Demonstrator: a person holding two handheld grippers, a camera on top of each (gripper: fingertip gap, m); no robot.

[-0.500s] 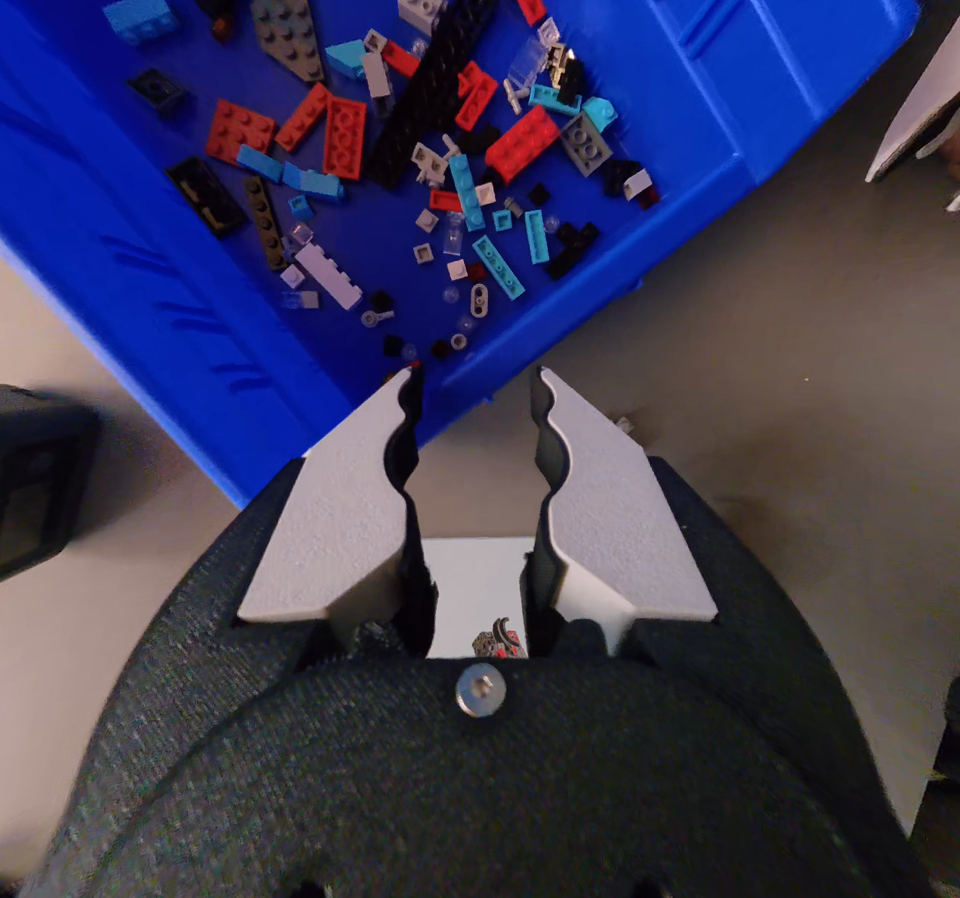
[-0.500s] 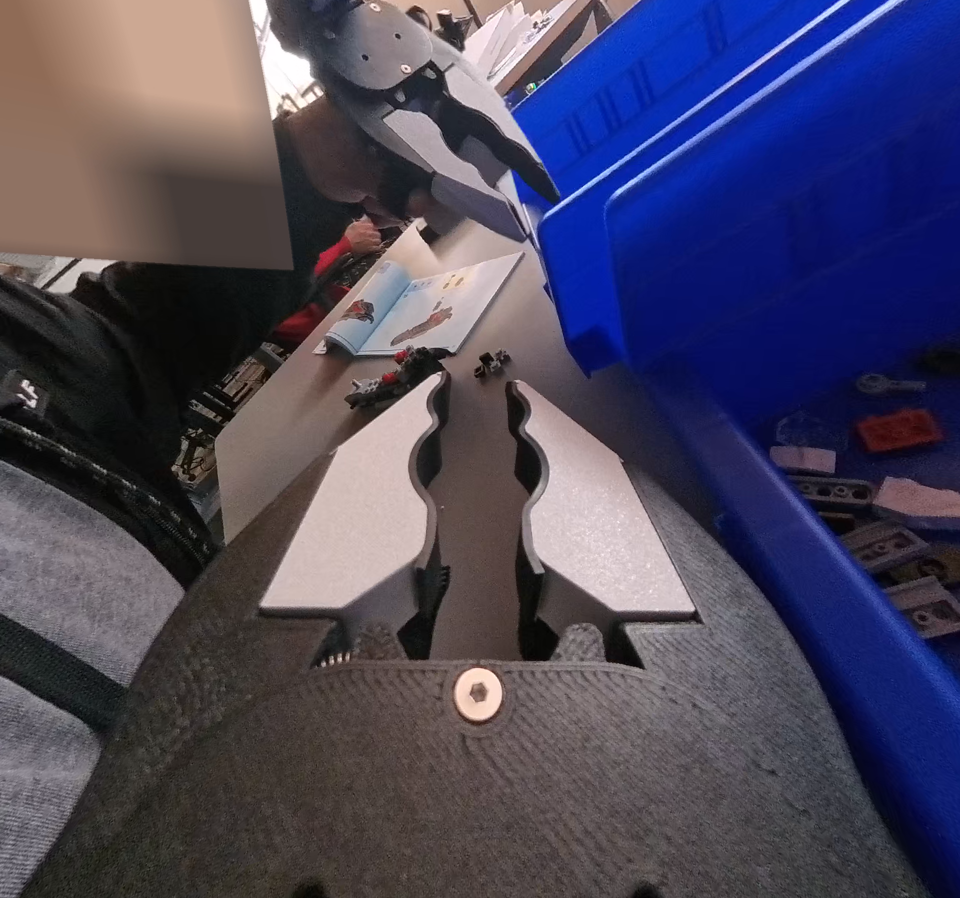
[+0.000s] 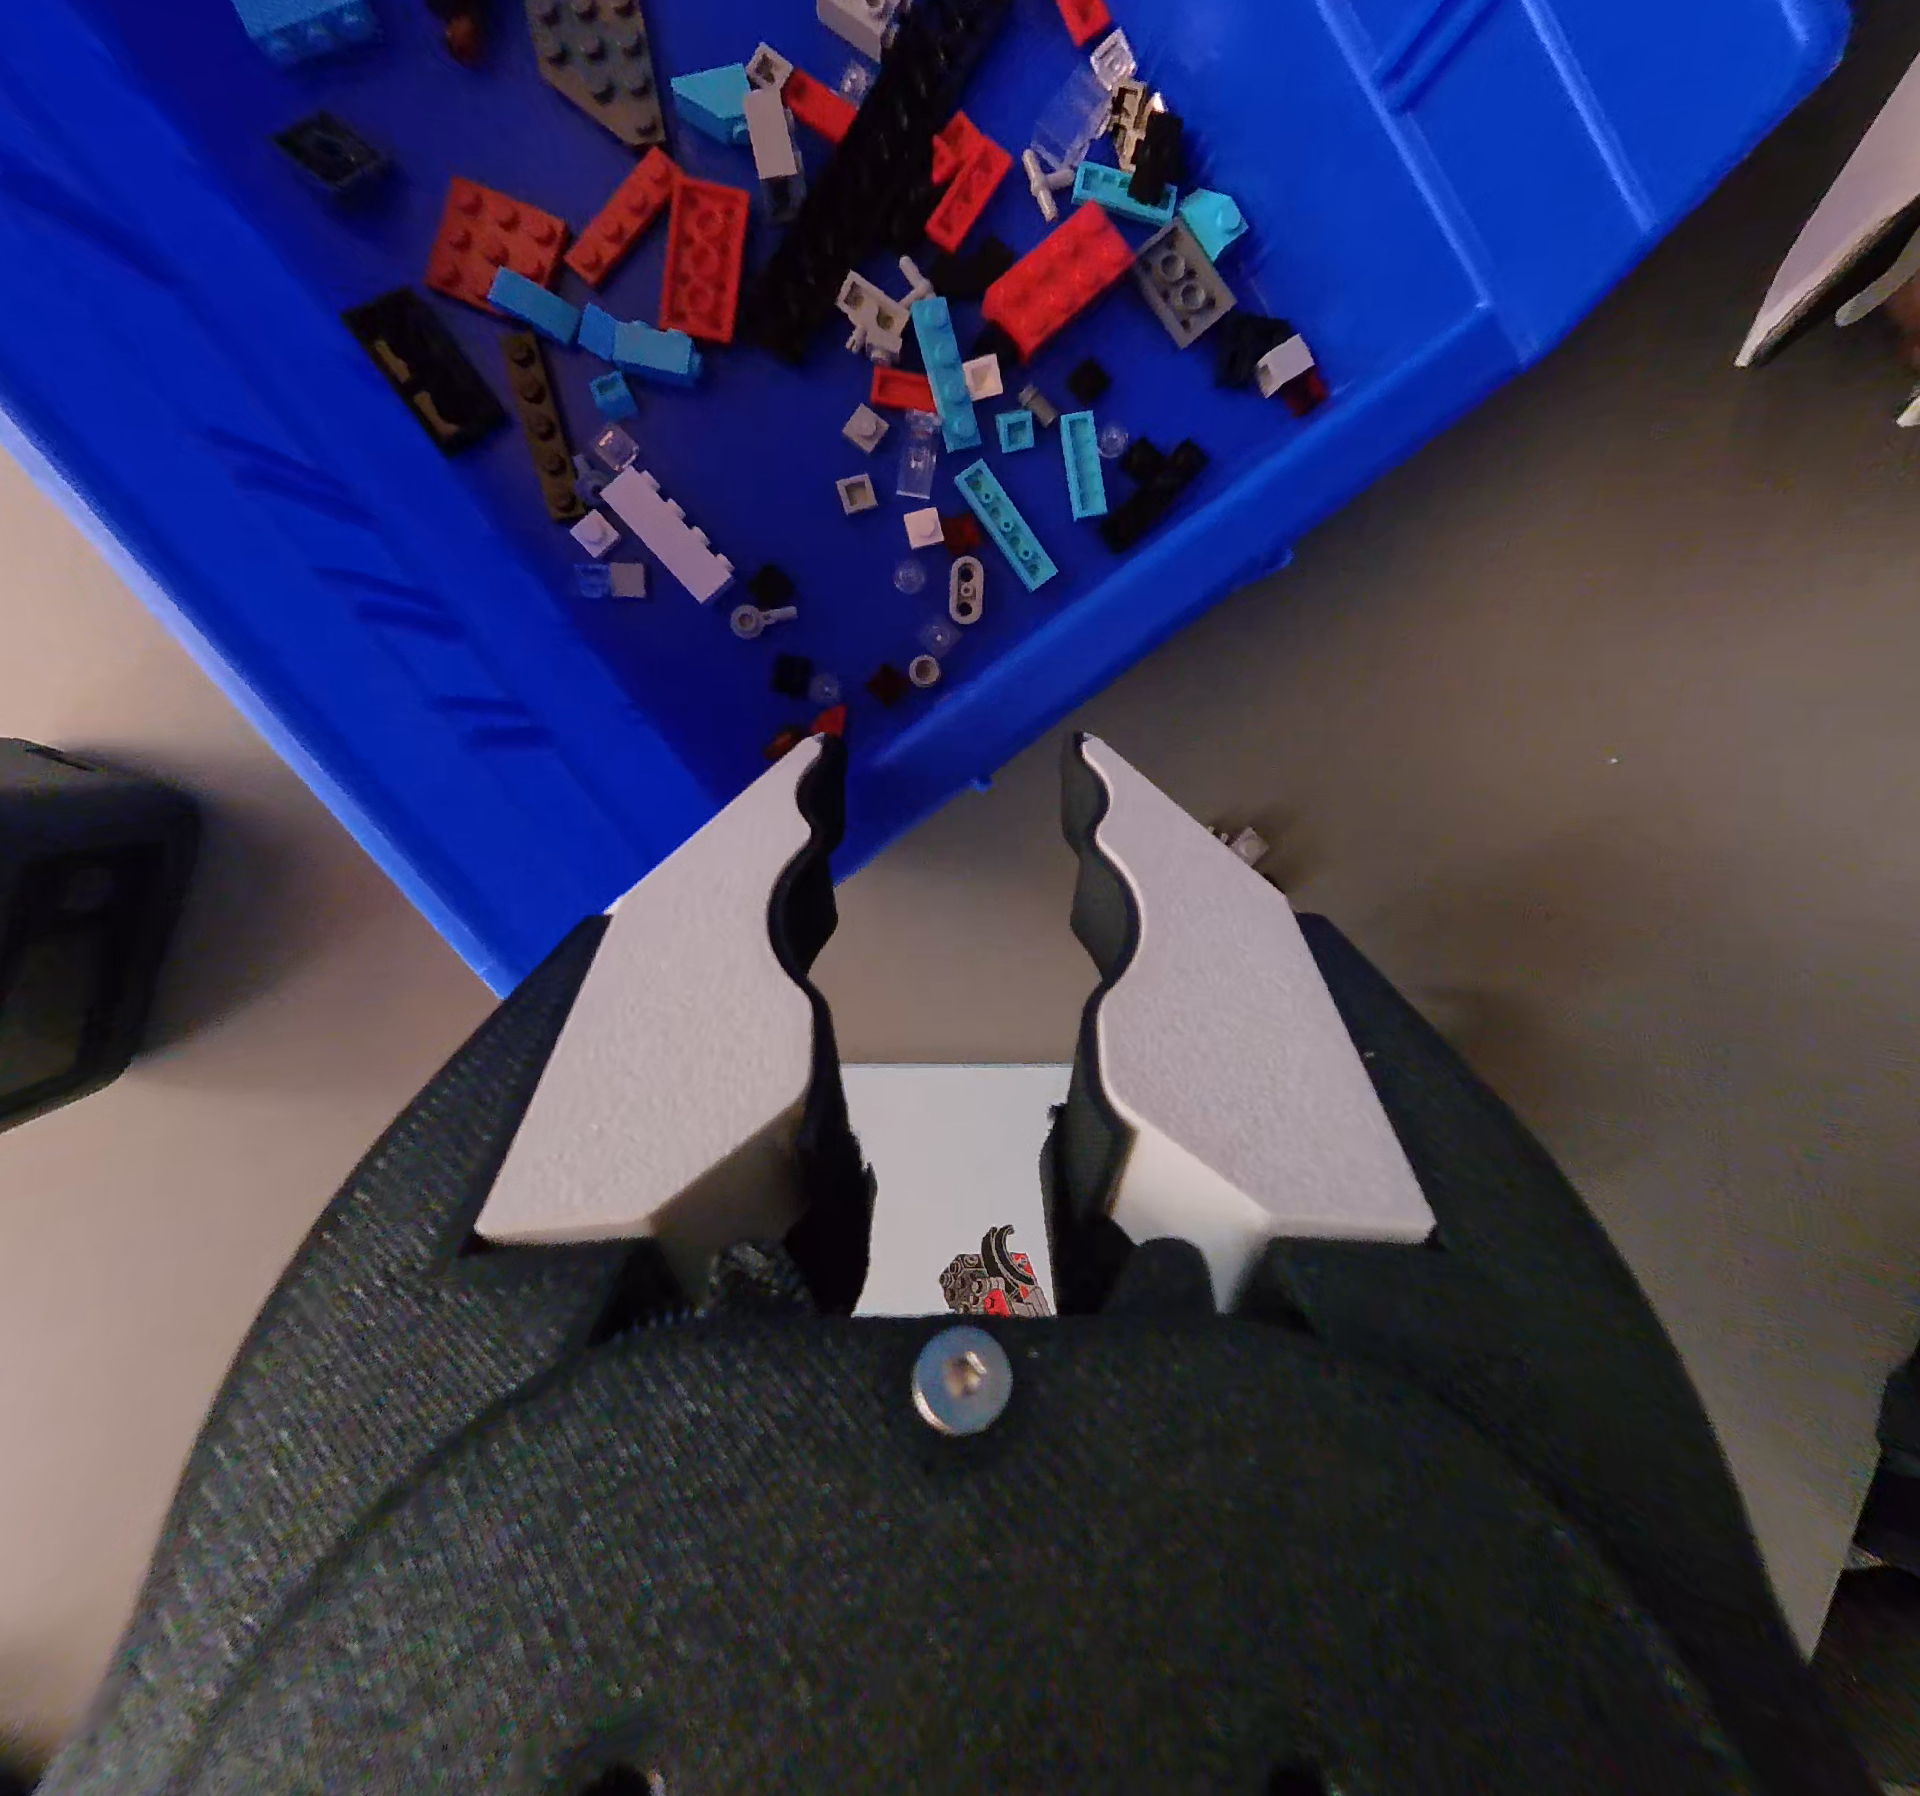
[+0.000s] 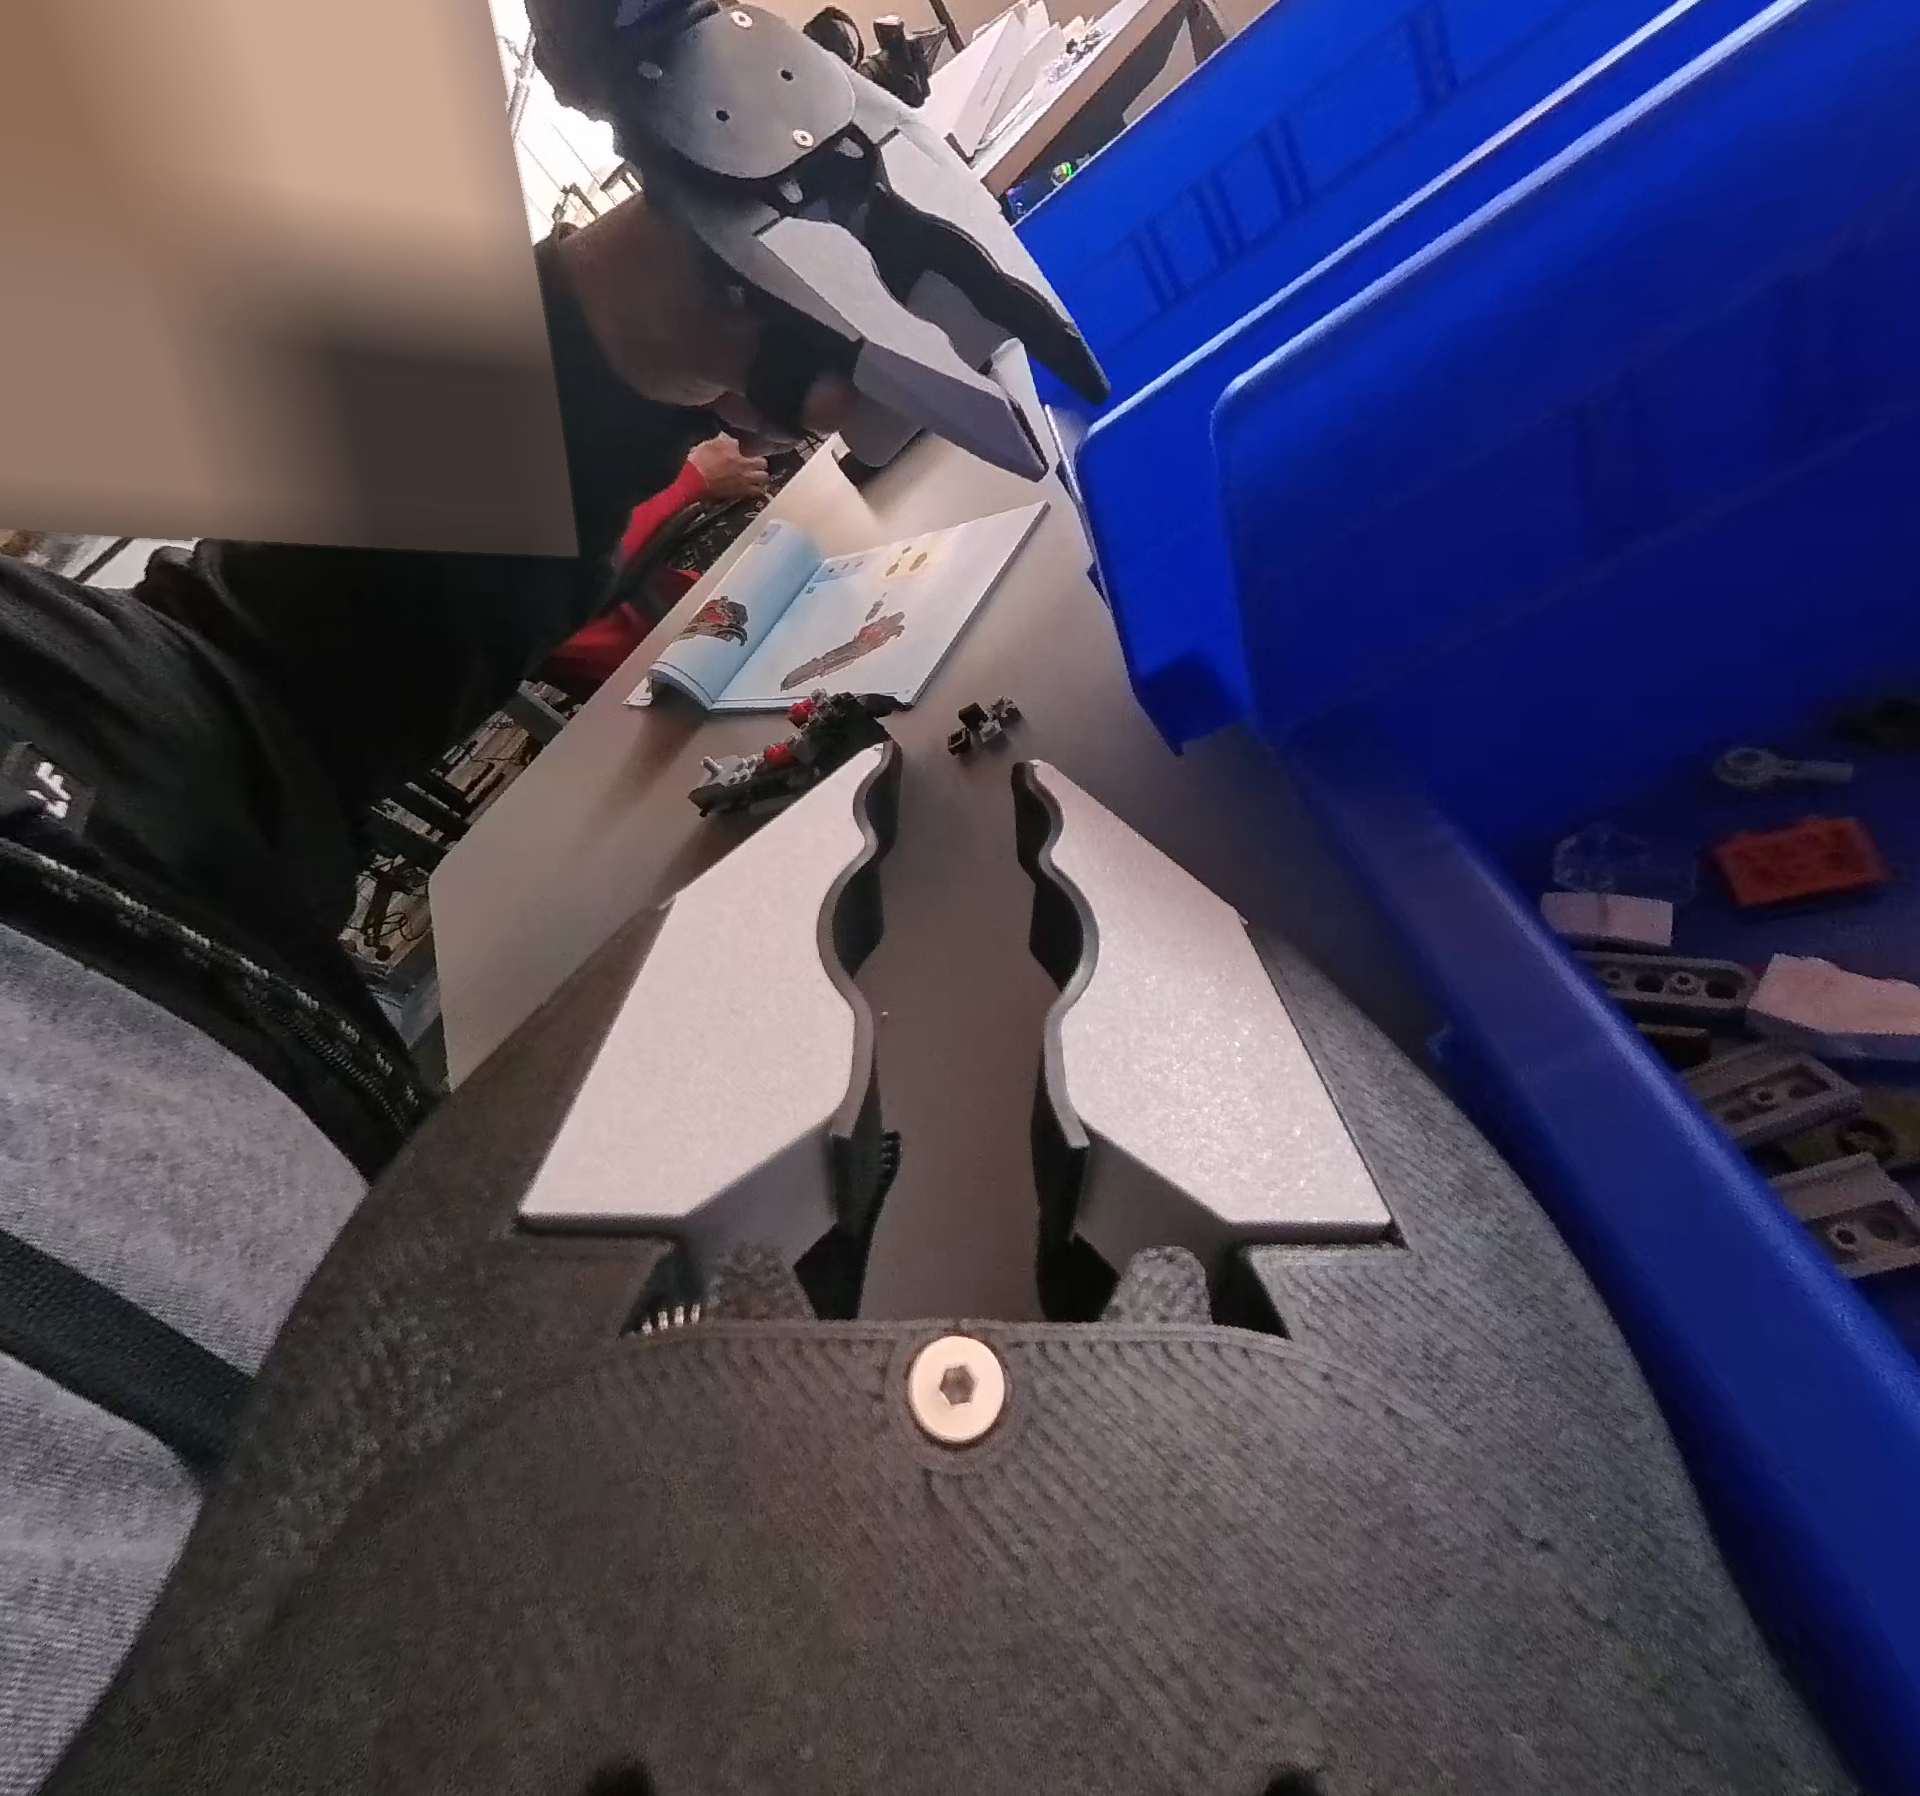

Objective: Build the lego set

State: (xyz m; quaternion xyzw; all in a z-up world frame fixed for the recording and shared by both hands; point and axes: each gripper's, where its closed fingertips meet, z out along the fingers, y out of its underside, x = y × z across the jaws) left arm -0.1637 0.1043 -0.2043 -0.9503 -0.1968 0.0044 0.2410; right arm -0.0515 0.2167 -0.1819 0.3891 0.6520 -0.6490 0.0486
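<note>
Grey tabletop (image 4: pixel 582 842) carries a blue bin (image 3: pixel 1382 364) of loose bricks (image 3: pixel 831 292). Above the bin's near corner hangs the left gripper (image 3: pixel 951 759), jaws wide and empty. Beside the bin's outer wall lies the right gripper (image 4: pixel 954 772), low to the table, jaws narrowly parted, holding nothing. Just past its tips sit a half-built model (image 4: pixel 790 754) and an open booklet (image 4: pixel 831 624). Bricks look light, stiff and slick; pinching one across its long flat sides seems safest.
</note>
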